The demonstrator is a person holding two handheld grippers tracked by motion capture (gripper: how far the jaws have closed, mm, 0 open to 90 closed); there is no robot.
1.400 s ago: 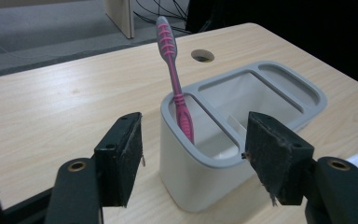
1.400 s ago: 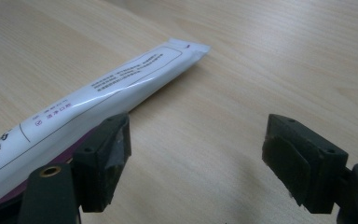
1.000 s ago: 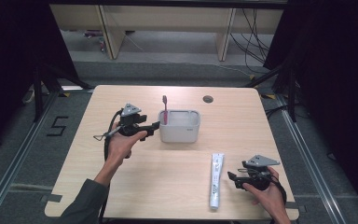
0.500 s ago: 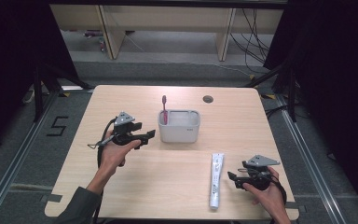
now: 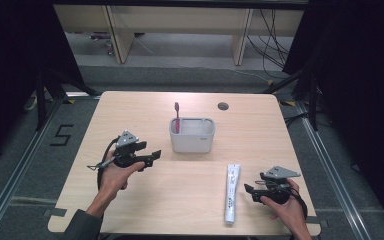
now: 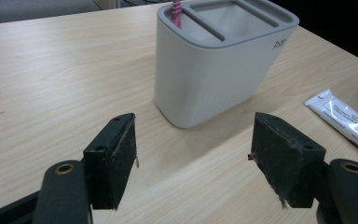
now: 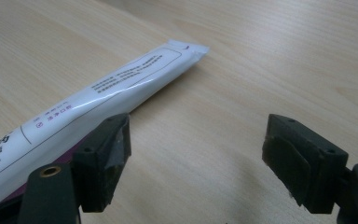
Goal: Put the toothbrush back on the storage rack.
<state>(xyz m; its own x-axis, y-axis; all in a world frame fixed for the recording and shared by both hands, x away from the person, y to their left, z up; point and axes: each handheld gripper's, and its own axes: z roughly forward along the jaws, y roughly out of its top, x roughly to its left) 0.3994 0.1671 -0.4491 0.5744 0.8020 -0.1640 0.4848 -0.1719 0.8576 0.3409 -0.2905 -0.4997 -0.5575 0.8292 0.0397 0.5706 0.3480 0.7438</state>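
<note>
The white holder point(image 5: 192, 135) stands upright near the middle of the table point(image 5: 130, 110), and everything else is placed from it. A pink toothbrush point(image 5: 177, 116) stands in the holder's left slot, head up, its handle rising above the rim; in the left gripper view the toothbrush point(image 6: 175, 10) sits at the holder's point(image 6: 214, 65) near left corner, behind one of the grey bars that divide the top.

The left gripper point(image 5: 150, 156) hangs to the left of the holder and a little nearer the person, pointing toward it but apart from it. Its fingers point(image 6: 116, 158) are spread wide, and they have just been opening further, with nothing between them (bare table shows through the gap).

The toothpaste tube point(image 5: 231, 192) lies flat on the table on the person's side of the holder and to its right, well apart from it, lengthwise toward the person. In the left gripper view the tube's crimped end point(image 6: 342, 119) shows to the right of the holder.

The right gripper point(image 5: 250, 191) rests just right of the tube, farther from the holder than the left one. Its fingers point(image 7: 107, 158) are spread apart and grip nothing; the tube point(image 7: 107, 95) lies just beyond the left finger, outside the gap.
</note>
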